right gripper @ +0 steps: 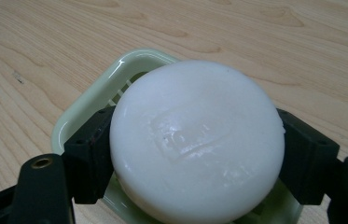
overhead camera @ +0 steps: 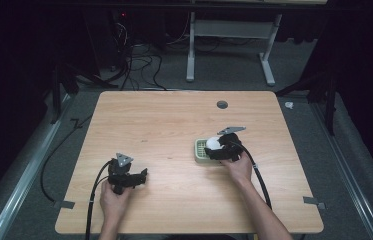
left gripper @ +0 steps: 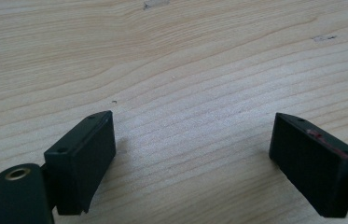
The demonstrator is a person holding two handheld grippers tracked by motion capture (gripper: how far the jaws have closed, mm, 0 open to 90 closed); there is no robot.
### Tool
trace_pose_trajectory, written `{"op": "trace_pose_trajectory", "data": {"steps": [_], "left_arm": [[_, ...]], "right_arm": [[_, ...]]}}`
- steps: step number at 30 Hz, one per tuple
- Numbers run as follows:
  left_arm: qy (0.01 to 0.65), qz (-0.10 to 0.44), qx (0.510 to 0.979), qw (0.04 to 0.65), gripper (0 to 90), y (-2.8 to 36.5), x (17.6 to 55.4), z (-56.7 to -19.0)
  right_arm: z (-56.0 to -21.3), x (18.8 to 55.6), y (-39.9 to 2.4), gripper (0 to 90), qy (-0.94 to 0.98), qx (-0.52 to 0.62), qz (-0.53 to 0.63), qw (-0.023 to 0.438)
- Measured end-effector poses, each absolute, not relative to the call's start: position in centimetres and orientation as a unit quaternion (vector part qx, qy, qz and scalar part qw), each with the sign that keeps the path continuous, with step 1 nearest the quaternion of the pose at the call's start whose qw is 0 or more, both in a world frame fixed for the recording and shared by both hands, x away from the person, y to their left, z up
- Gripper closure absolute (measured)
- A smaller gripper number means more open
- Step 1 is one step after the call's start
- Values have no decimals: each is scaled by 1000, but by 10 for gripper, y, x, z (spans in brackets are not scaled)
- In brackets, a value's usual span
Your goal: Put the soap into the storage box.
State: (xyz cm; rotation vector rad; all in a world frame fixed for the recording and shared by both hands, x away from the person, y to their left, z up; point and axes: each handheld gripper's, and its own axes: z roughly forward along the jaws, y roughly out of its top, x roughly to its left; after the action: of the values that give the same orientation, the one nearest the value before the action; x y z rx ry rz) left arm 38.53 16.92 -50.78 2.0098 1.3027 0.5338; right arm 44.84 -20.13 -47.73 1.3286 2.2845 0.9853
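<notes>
A white oval bar of soap sits clamped between the two black jaws of my right gripper, just over a pale green slotted soap dish. From above, the soap and dish lie right of the table's middle, with my right gripper on them. Whether the soap rests on the dish or hangs just above it, I cannot tell. My left gripper is held low near the front left of the table; its jaws stand wide apart over bare wood with nothing between them.
The wooden table has a dark round cable hole near its far edge. Black cables trail from both grippers toward the front edge. Grey tape tabs mark the front corners. A white desk frame stands beyond the table.
</notes>
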Motion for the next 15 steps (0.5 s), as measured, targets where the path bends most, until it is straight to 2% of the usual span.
{"op": "trace_pose_trajectory", "data": {"steps": [15], "left_arm": [[500,205,771,337,149,169,385,-508]], "right_arm": [[-483,449,-200,237,800,466,343,160]]}}
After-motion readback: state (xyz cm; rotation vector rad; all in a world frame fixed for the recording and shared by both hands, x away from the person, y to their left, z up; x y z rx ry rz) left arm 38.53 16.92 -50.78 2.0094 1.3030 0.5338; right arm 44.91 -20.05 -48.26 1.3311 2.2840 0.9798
